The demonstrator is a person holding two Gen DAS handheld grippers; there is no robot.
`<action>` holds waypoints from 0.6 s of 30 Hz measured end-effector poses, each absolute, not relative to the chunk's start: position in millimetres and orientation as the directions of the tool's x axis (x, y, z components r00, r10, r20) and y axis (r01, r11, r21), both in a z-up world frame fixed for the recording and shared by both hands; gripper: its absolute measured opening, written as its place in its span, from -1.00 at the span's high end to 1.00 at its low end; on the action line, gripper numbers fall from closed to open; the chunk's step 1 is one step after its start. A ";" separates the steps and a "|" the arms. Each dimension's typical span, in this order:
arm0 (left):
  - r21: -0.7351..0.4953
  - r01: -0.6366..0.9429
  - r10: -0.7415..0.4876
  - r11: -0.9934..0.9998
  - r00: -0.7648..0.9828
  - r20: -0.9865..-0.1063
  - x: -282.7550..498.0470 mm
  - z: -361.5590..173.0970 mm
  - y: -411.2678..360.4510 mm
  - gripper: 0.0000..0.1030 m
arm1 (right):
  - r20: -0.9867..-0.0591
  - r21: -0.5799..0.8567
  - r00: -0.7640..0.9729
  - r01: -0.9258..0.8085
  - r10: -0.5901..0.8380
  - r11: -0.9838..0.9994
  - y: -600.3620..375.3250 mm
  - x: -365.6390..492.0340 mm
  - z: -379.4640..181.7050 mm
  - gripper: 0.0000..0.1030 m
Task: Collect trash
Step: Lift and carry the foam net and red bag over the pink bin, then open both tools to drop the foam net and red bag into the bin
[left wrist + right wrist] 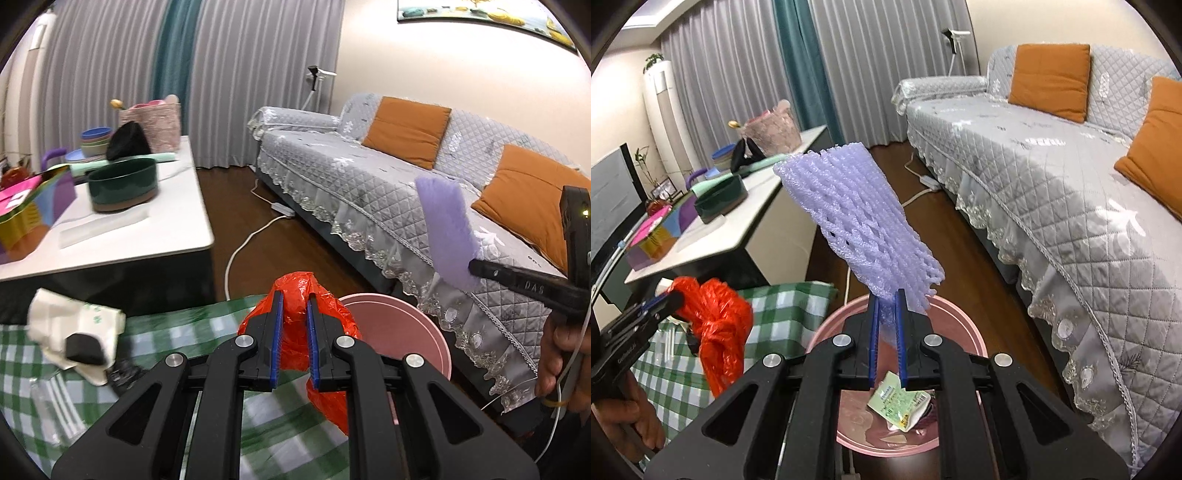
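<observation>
L gripper point(295, 299) clamped on red plastic bag point(295, 325); R gripper point(887, 295) clamped on purple foam net point(860, 218), above pink bin point(975, 336).

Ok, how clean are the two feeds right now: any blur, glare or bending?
Left wrist view: white wrapper and checked cloth smeared by motion, sofa sharp. Right wrist view: purple foam net crisp, red bag slightly soft. Both bend at the edges; no glare.

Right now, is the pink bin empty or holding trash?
Holding trash: the pink bin has a crumpled green-printed wrapper on its bottom, seen in the right wrist view.
</observation>
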State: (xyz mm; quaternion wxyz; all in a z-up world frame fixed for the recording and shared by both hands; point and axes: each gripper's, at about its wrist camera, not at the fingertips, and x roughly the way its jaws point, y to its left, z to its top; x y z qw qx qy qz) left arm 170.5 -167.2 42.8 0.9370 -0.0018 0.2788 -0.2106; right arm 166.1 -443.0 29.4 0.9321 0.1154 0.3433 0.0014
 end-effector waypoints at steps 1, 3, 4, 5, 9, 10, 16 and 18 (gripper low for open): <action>-0.119 0.402 -0.402 0.908 0.752 -0.523 174.5 40.4 -174.8 0.77 | -0.649 0.216 0.757 0.082 0.080 0.973 -444.7 167.3 25.7 0.83; -0.119 0.413 -0.410 0.903 0.746 -0.525 179.6 36.9 -184.7 0.77 | -0.671 0.218 0.737 0.091 0.082 0.972 -448.3 171.0 16.1 0.83; -0.120 0.420 -0.416 0.900 0.741 -0.527 182.7 33.9 -190.4 0.77 | -0.680 0.219 0.729 0.094 0.082 0.971 -449.7 172.1 12.1 0.83; -0.121 0.427 -0.422 0.896 0.735 -0.531 186.5 30.3 -197.3 0.77 | -0.689 0.218 0.720 0.100 0.080 0.971 -451.3 173.5 7.5 0.83; -0.118 0.449 -0.434 0.886 0.712 -0.552 195.4 14.8 -220.3 0.77 | -0.702 0.223 0.707 0.110 0.081 0.969 -457.0 177.6 -1.1 0.83; -0.116 0.452 -0.435 0.884 0.707 -0.557 197.3 11.9 -223.4 0.77 | -0.703 0.223 0.706 0.112 0.080 0.968 -458.0 178.2 -2.0 0.83; -0.132 0.498 -0.468 0.857 0.644 -0.605 206.8 -7.6 -244.9 0.65 | -0.713 0.232 0.697 0.145 0.067 0.962 -464.6 183.3 -8.8 0.71; -0.125 0.509 -0.467 0.852 0.629 -0.621 205.7 -11.9 -248.4 0.47 | -0.716 0.238 0.695 0.154 0.066 0.959 -466.0 184.6 -9.9 0.48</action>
